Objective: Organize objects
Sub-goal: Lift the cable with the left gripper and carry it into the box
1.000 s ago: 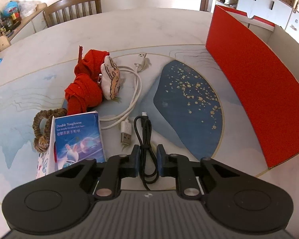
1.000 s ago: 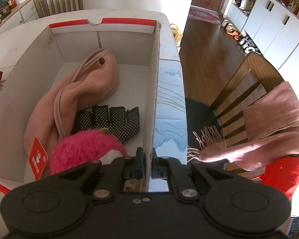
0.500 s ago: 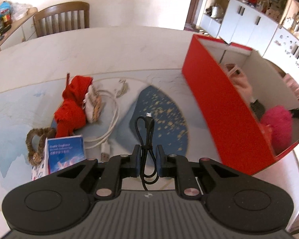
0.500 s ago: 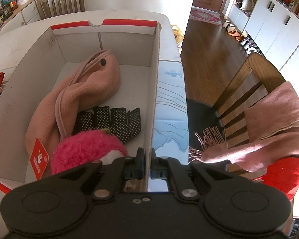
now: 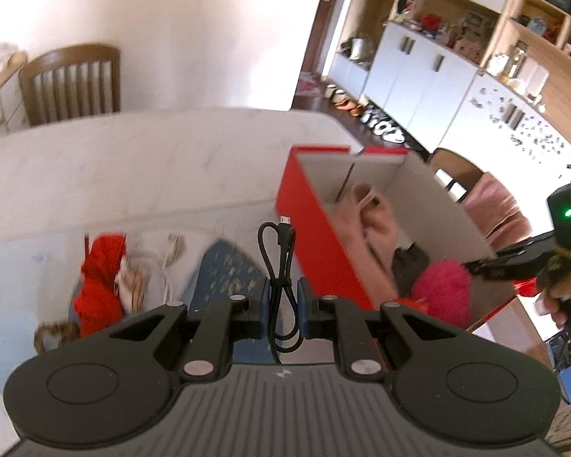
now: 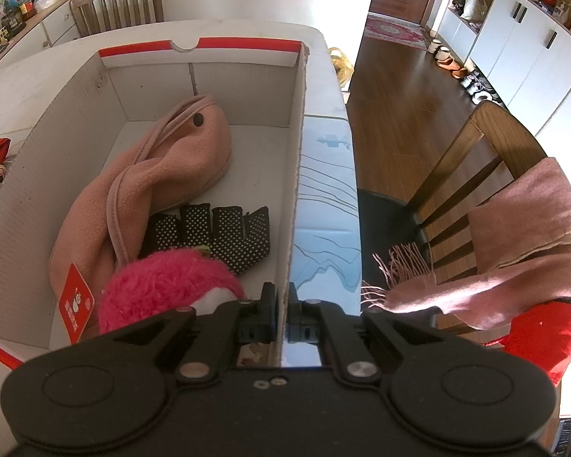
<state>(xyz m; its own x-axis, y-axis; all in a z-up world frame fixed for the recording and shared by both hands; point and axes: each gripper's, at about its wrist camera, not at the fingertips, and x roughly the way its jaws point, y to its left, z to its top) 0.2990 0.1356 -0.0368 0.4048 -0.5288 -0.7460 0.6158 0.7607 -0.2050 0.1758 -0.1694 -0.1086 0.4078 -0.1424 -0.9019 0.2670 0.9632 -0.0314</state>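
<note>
Left gripper (image 5: 281, 299) clamps black cable (image 5: 279, 266) | right gripper (image 6: 281, 314) pinches box (image 6: 297, 175) wall | items at 9 o'clock blurred

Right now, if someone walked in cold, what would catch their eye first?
Probably the red box on the table, with a pink scarf, black dotted gloves and a fluffy pink ball inside. The right gripper is pinching the box's near wall. The left gripper holds a coiled black cable in the air beside the box.

Coiled black cable (image 5: 281, 266), held aloft
</note>
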